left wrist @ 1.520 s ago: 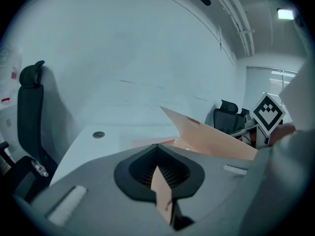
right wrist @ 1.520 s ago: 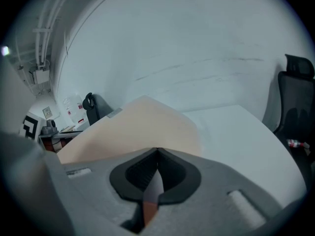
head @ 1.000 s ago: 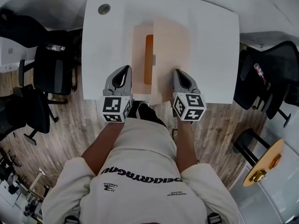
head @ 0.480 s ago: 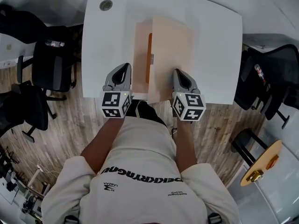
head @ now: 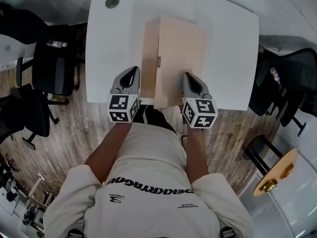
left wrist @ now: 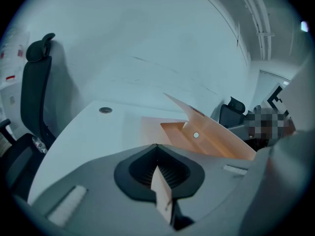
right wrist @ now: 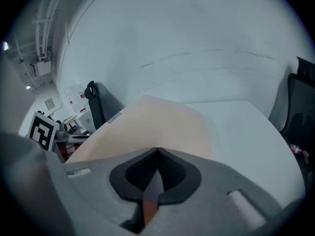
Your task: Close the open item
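Observation:
A tan paper folder (head: 181, 53) lies on the white table (head: 228, 43), with its top cover folded far over to the left. A strip of the lower flap (head: 150, 53) still shows. My left gripper (head: 132, 74) is shut on the near edge of that lower flap (left wrist: 161, 195). The right gripper (head: 188, 77) is shut on the near edge of the top cover (right wrist: 147, 127). In the left gripper view the cover (left wrist: 216, 134) still stands a little off the flap, and a small round fastener (left wrist: 196, 135) is visible. Both grippers (left wrist: 157, 149) (right wrist: 157, 151) sit at the table's near edge.
A round cable hole (head: 112, 2) is at the table's far left corner. Black office chairs stand to the left (head: 54, 68) and right (head: 290, 83) of the table. A round wooden stool (head: 275, 175) is at the lower right. The person's torso fills the near foreground.
The top cover has swung leftward over the lower flap, hiding the orange inside that showed before. Both grippers stay at the near edge.

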